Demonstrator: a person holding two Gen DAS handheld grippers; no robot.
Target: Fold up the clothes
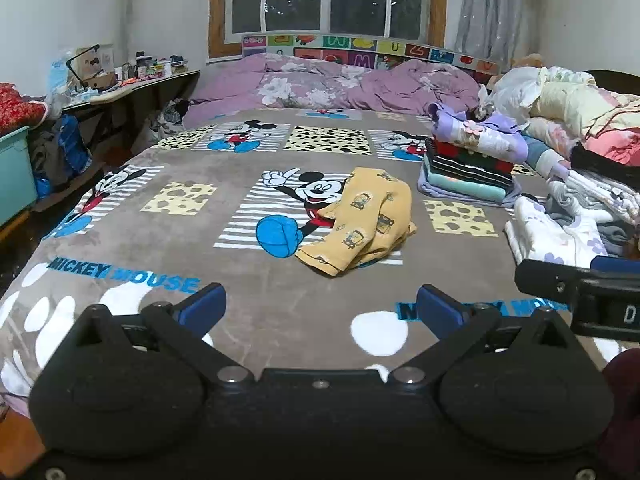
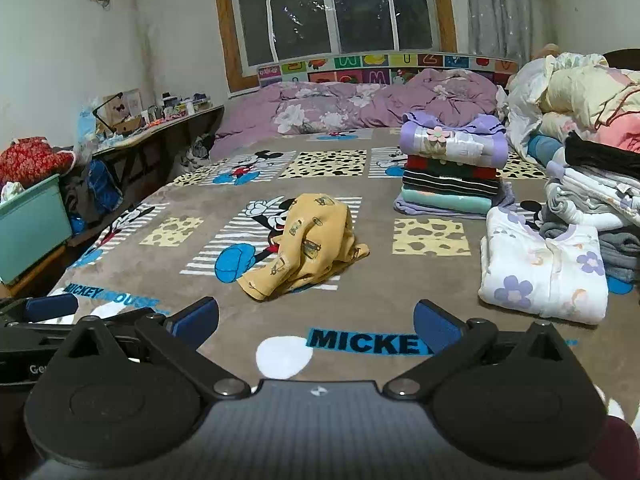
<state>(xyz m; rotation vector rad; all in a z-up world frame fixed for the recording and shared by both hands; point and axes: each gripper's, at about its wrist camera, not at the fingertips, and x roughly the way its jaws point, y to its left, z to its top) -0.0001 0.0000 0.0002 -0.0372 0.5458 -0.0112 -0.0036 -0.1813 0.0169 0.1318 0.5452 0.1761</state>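
Observation:
A crumpled pair of yellow printed trousers [image 1: 362,220] lies on the Mickey Mouse blanket [image 1: 248,292] in the middle of the bed; it also shows in the right wrist view [image 2: 308,244]. My left gripper [image 1: 320,308] is open and empty, hovering near the bed's front edge, well short of the trousers. My right gripper [image 2: 316,320] is open and empty too, beside the left one. The right gripper's body shows at the right edge of the left wrist view [image 1: 580,292]. The left gripper shows at the left edge of the right wrist view [image 2: 44,312].
A stack of folded clothes [image 2: 452,172] stands at the back right. A white flowered garment [image 2: 544,268] lies at the right, beside a pile of unfolded laundry [image 2: 592,200]. A purple duvet [image 2: 360,100] lies at the head. A cluttered desk [image 2: 160,124] and teal bin [image 2: 32,224] stand left.

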